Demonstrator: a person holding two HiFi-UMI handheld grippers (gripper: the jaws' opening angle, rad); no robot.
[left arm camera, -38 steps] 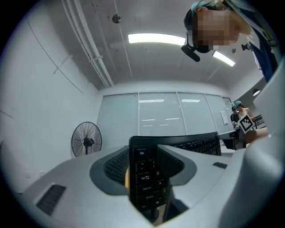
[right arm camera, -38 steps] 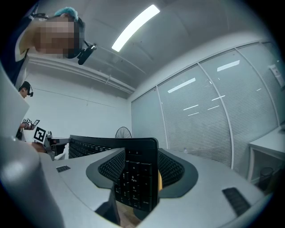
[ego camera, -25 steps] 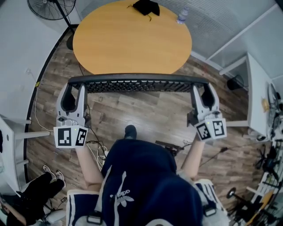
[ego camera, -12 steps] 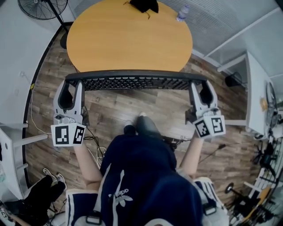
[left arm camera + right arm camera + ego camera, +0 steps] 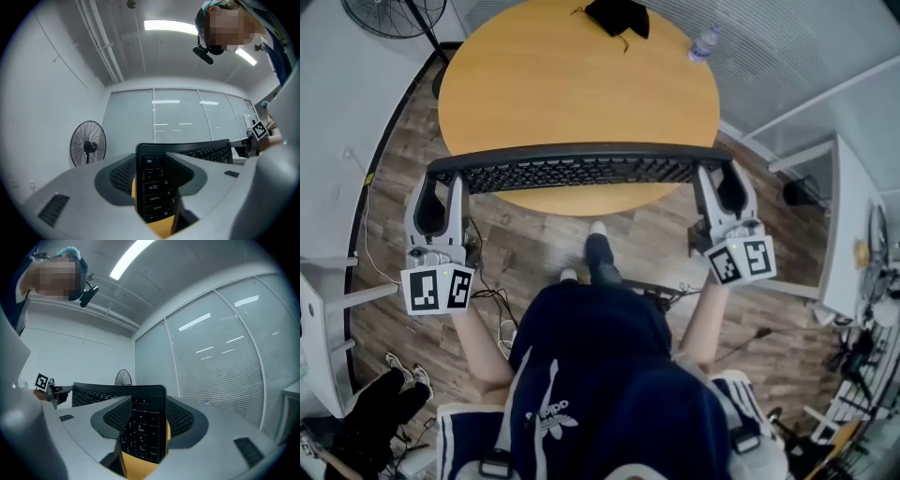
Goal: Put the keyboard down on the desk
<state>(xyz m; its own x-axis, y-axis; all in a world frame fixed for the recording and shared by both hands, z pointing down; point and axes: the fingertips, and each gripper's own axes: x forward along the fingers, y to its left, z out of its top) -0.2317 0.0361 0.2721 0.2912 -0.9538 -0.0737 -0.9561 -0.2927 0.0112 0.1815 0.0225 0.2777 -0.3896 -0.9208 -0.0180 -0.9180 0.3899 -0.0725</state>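
A long black keyboard (image 5: 577, 170) hangs in the air, held level between both grippers, over the near edge of the round orange desk (image 5: 562, 84). My left gripper (image 5: 439, 176) is shut on the keyboard's left end (image 5: 154, 187). My right gripper (image 5: 720, 174) is shut on its right end (image 5: 143, 427). In both gripper views the keys face the camera and the orange desk top shows below the keyboard.
On the desk's far side lie a black object (image 5: 617, 15) and a clear water bottle (image 5: 702, 42). A standing fan (image 5: 392, 14) is at the far left, white furniture (image 5: 853, 234) at the right. The person's legs and a shoe (image 5: 597, 253) are over the wood floor below the keyboard.
Both grippers have carried the keyboard forward: it was over the floor short of the desk, and now it hangs over the desk's near edge. The person has stepped closer.
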